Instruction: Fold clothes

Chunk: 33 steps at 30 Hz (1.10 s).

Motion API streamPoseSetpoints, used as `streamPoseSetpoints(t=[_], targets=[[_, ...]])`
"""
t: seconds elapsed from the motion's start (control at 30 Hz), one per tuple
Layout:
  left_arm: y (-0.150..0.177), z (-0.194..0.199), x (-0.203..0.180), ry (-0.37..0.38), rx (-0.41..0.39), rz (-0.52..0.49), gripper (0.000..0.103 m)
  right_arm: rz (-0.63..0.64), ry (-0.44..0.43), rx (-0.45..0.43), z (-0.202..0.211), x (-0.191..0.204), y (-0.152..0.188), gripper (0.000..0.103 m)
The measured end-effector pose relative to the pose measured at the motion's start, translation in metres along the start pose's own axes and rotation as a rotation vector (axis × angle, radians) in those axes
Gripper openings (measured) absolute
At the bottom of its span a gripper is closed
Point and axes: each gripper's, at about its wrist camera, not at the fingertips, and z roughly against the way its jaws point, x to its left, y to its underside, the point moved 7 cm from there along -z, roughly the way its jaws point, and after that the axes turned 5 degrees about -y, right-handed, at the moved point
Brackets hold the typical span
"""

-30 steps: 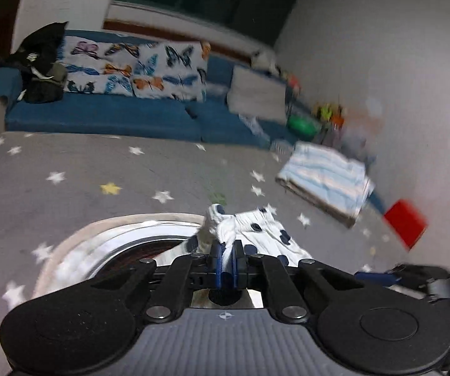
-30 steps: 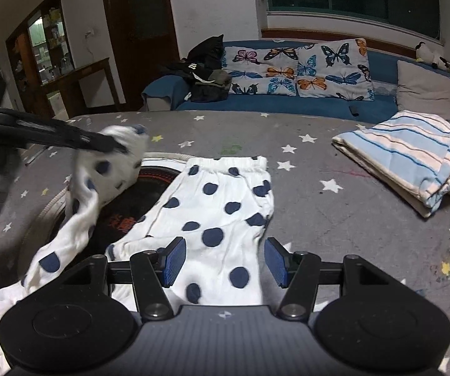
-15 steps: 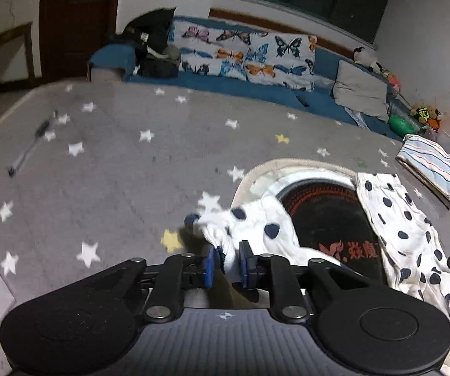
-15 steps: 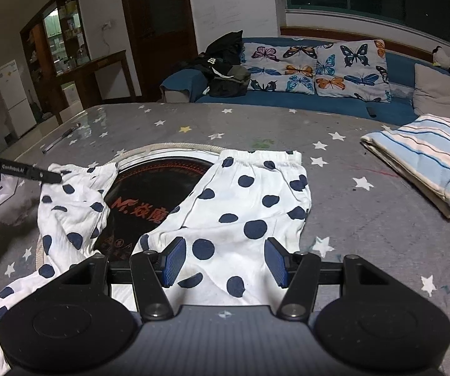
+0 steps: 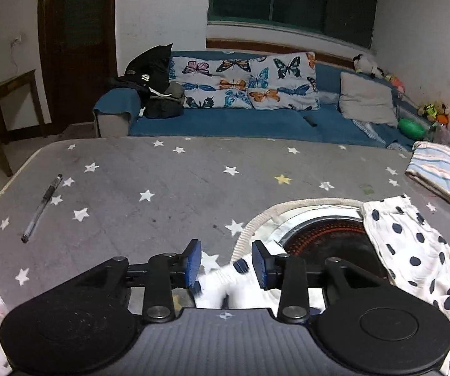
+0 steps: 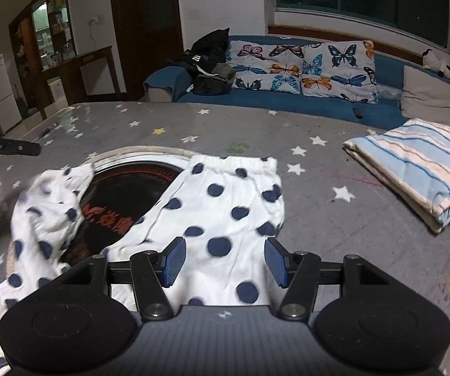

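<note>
While apart, both tongs (image 5: 226,263) (image 6: 225,261) over trousers (image 6: 221,206).

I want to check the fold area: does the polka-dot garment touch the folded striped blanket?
Apart. In the right wrist view, bare grey star-patterned table shows plainly between the polka-dot garment and the striped blanket.

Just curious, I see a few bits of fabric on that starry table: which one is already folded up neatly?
The blue-and-white striped cloth at the table's right side: it lies in flat stacked layers. The white polka-dot pants are spread open, one leg rumpled.
</note>
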Motion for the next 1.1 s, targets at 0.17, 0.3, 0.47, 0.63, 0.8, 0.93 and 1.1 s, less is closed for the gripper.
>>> streamPoseSetpoints(t=[0.17,0.3,0.47,0.63,0.8,0.93,1.1], targets=[[0.001,-0.007,-0.021,0.160,0.075,-0.023,0.031,0.030,0.006,-0.003,-0.016,-0.006,-0.017,0.057],[0.020,-0.039,-0.037,0.205,0.198,-0.051,0.021,0.057,0.001,0.008,-0.038,-0.006,-0.026,0.057],[0.028,-0.068,-0.044,0.209,0.241,-0.083,0.020,0.085,-0.013,0.046,-0.067,-0.002,-0.028,0.057],[0.019,-0.087,-0.047,0.177,0.180,-0.152,0.022,0.123,0.028,0.058,-0.086,-0.006,-0.025,0.057],[0.003,-0.105,-0.057,0.160,0.099,-0.216,0.021,0.136,0.104,0.042,-0.098,-0.015,-0.031,0.057],[-0.011,-0.122,-0.059,0.095,0.030,-0.247,0.021,0.091,0.093,0.028,-0.105,-0.027,-0.038,0.063],[-0.024,-0.140,-0.052,0.097,0.009,-0.223,0.021,0.104,0.087,-0.001,-0.102,-0.030,-0.033,0.063]])
